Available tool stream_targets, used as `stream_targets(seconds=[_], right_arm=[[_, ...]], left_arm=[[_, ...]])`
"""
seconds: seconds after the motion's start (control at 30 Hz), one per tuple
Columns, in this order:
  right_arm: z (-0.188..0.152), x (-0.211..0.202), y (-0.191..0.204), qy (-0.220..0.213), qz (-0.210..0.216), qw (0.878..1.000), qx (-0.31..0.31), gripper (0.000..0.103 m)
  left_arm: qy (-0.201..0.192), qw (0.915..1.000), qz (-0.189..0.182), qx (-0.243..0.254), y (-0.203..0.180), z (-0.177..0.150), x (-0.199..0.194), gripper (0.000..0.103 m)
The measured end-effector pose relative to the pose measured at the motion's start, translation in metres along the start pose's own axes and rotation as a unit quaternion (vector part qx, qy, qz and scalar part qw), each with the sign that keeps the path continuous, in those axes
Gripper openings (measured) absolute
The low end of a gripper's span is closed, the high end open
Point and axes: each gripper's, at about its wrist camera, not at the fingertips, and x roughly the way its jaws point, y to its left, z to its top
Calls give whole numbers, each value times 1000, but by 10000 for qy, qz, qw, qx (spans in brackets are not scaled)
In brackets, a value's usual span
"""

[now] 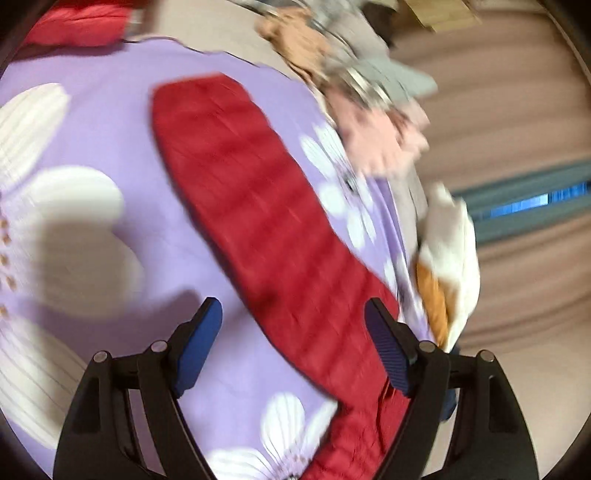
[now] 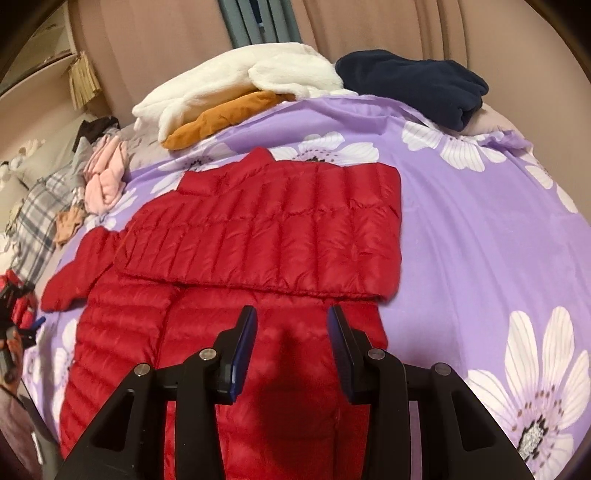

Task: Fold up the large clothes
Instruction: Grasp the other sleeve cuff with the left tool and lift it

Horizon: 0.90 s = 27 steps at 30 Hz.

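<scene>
A red quilted puffer jacket (image 2: 258,236) lies flat on a purple flowered bedsheet (image 2: 480,251). One sleeve is folded across its chest; the other sleeve (image 2: 77,273) sticks out to the left. My right gripper (image 2: 292,314) is open and empty, hovering above the jacket's lower body. In the blurred left wrist view, that loose red sleeve (image 1: 258,206) runs diagonally across the sheet (image 1: 92,147). My left gripper (image 1: 293,308) is open and empty above the sleeve near its shoulder end.
A white fleece over an orange garment (image 2: 236,96) and a folded navy garment (image 2: 413,85) lie at the far edge of the bed. A pile of pink, plaid and tan clothes (image 2: 92,181) lies at the left. Beige curtains (image 2: 369,22) hang behind.
</scene>
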Motion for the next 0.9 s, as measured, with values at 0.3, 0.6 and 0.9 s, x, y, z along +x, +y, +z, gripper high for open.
stream_targets(seconds=[0.3, 0.6, 0.9], right_arm=[[-7, 3, 7, 162, -229, 9996, -53, 39], [-13, 3, 9, 287, -384, 9988, -133, 39], [-14, 3, 14, 322, -368, 9985, -240, 39]], left_arm=[[-142, 9965, -124, -812, 35, 44, 27, 80], [-127, 9973, 207, -692, 31, 57, 39, 9], [-614, 9896, 638, 1131, -56, 35, 11, 7]])
